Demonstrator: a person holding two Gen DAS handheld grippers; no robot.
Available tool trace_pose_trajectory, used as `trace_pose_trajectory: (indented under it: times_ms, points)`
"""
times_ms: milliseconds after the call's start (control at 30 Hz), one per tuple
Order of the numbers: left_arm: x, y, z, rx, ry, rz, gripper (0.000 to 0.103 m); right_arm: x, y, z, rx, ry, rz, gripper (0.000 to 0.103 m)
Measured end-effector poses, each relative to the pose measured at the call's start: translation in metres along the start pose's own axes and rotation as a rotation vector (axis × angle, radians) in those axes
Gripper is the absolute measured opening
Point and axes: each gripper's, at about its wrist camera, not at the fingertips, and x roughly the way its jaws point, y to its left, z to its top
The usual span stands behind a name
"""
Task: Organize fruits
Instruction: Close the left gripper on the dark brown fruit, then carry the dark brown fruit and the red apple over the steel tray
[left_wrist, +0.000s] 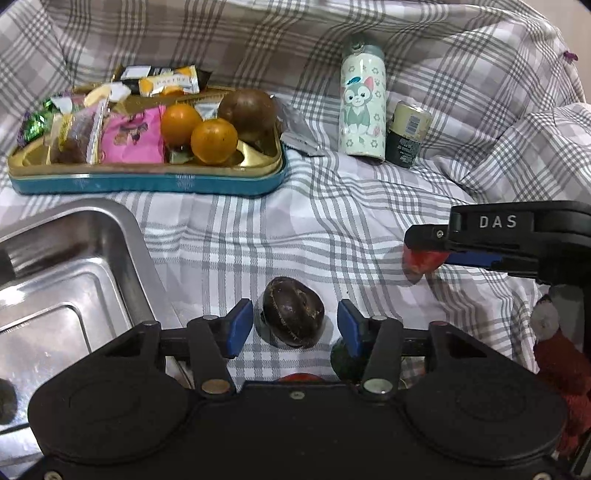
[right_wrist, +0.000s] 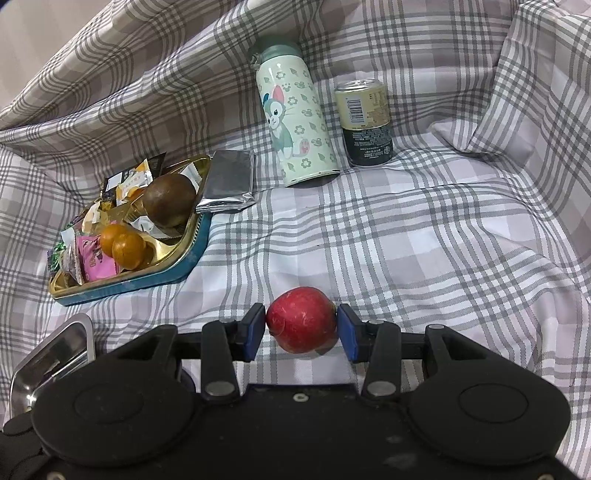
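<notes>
Blue-padded left gripper (left_wrist: 294, 325) angled down over checked cloth (left_wrist: 332, 229), jaws wide, not touching dark brown fruit (left_wrist: 293, 312) lying between them. Right gripper (right_wrist: 301, 328) likewise tilted down, clamped on red apple (right_wrist: 301, 319) resting on cloth. Steel tray (left_wrist: 74, 258) just left of left gripper. Farther back, teal tin (left_wrist: 147, 182) packed with two oranges (left_wrist: 199, 131), brown round fruit (left_wrist: 248, 110), snack packets. Cat-print bottle (left_wrist: 362, 99) and can (left_wrist: 408, 134) upright beyond, well apart from both grippers.
</notes>
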Motion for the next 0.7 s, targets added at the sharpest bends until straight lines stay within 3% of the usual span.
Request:
trace_pose_trajectory:
  times_ms: [100, 300, 367, 700]
  points:
    - [0.002, 0.003, 0.000, -0.018, 0.009, -0.009, 0.046, 0.000, 0.001, 0.000, -0.005, -0.002, 0.004, 0.045]
    - [0.001, 0.007, 0.001, -0.057, -0.017, -0.020, 0.041, -0.002, 0.004, -0.002, -0.020, -0.015, 0.010, 0.045]
    - [-0.003, 0.009, 0.002, -0.066, -0.037, -0.032, 0.029, -0.002, 0.005, -0.002, -0.025, -0.020, 0.011, 0.045]
    - [-0.020, 0.014, 0.007, -0.085, -0.130, 0.004, 0.029, -0.003, 0.011, -0.004, -0.052, -0.047, 0.025, 0.045]
